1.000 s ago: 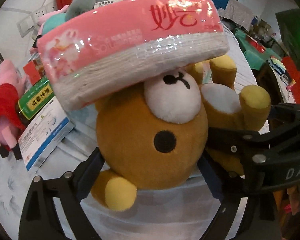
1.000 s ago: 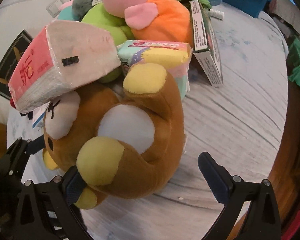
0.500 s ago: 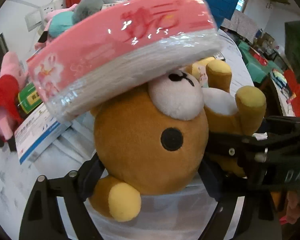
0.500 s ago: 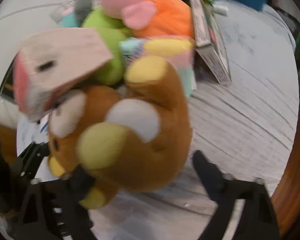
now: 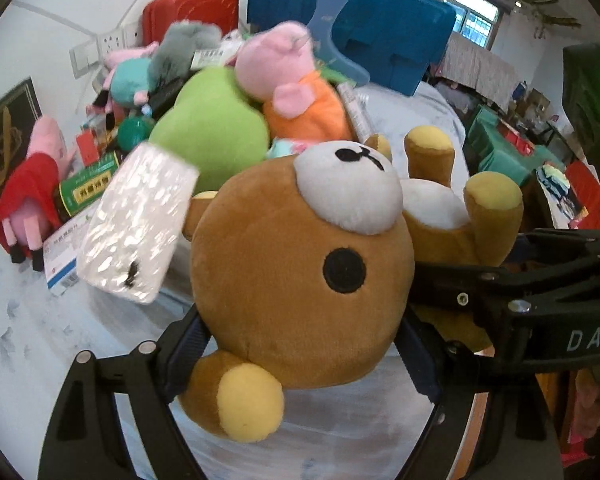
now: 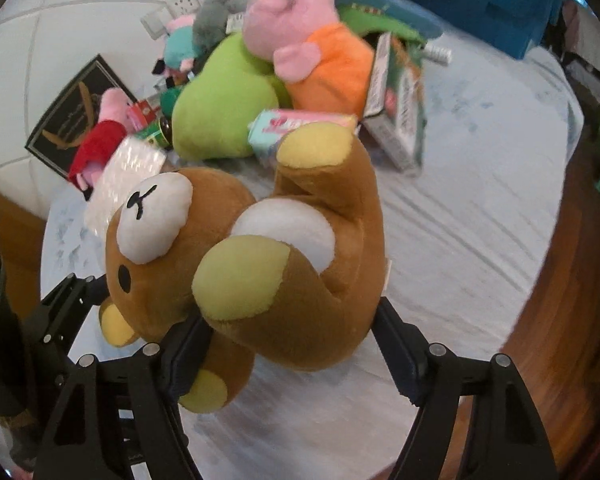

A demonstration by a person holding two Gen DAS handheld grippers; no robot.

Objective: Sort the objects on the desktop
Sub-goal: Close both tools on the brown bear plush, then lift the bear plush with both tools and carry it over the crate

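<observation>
A brown plush bear [image 5: 300, 280] with yellow paws and a white muzzle is held off the table by both grippers. My left gripper [image 5: 300, 344] is shut on its head. My right gripper [image 6: 292, 340] is shut on its lower body [image 6: 300, 280], and its black frame crosses the right of the left wrist view. A tissue pack [image 5: 136, 224] in clear wrap is blurred, tilted beside the bear's head on the left, and also shows in the right wrist view [image 6: 132, 176].
Behind lies a pile: a green plush [image 5: 212, 140], a pink pig in orange [image 5: 296, 84], a pig in red [image 5: 32, 184], a green box [image 5: 88, 188], boxes [image 6: 400, 120], a blue crate [image 5: 380, 40] and a red case [image 5: 192, 12]. The table's wooden edge [image 6: 572, 280] runs on the right.
The tissue pack has slid off the bear's head and dropped to the left. Both grippers have lifted the bear, and the right gripper has closed on its body.
</observation>
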